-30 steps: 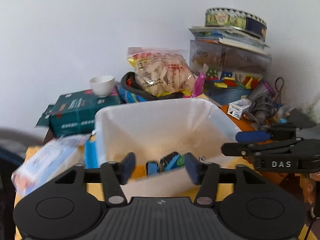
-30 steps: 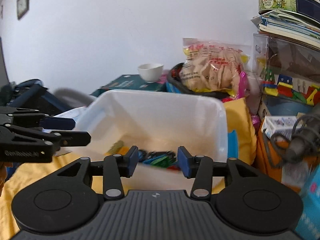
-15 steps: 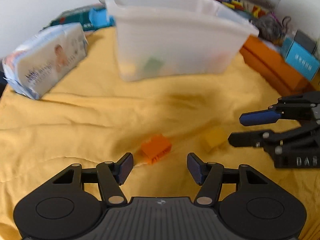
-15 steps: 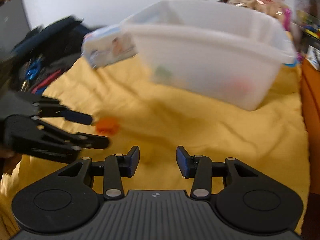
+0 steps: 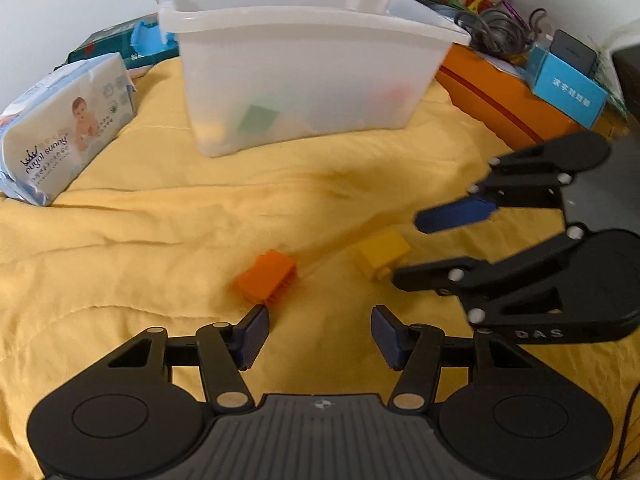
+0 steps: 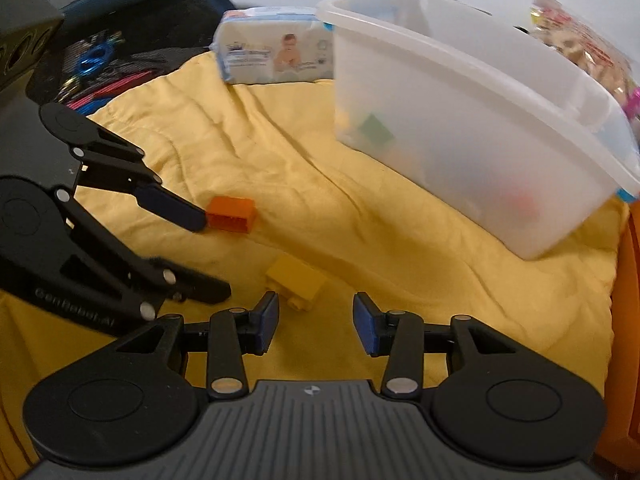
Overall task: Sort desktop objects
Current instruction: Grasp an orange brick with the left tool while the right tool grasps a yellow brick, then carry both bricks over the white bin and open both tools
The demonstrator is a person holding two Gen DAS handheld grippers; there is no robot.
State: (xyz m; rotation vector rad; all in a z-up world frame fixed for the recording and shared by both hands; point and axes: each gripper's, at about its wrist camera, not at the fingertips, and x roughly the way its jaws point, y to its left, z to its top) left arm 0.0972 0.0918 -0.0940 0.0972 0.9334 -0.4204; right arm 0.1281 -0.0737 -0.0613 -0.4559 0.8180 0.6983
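Note:
An orange brick [image 5: 266, 276] [image 6: 232, 214] and a yellow brick [image 5: 380, 254] [image 6: 296, 280] lie loose on the yellow cloth [image 5: 160, 240]. Behind them stands a translucent white bin [image 5: 304, 60] [image 6: 460, 120] with several coloured bricks showing dimly through its wall. My left gripper [image 5: 319, 320] [image 6: 215, 255] hangs low over the cloth, jaws closing with nothing between them; the orange brick sits just ahead of its left finger. My right gripper [image 6: 315, 308] [image 5: 408, 249] is open and empty, with the yellow brick just beyond its left fingertip.
A pack of baby wipes [image 5: 60, 132] [image 6: 276, 52] lies left of the bin. An orange box [image 5: 500, 100] with a blue carton [image 5: 568, 88] and tangled cables borders the cloth on the right. A dark bag [image 6: 140, 12] with tools sits at the far left.
Both grippers have come down from over the bin's opening and tipped toward the cloth in front of it. The two loose bricks have come into view close ahead of the fingers.

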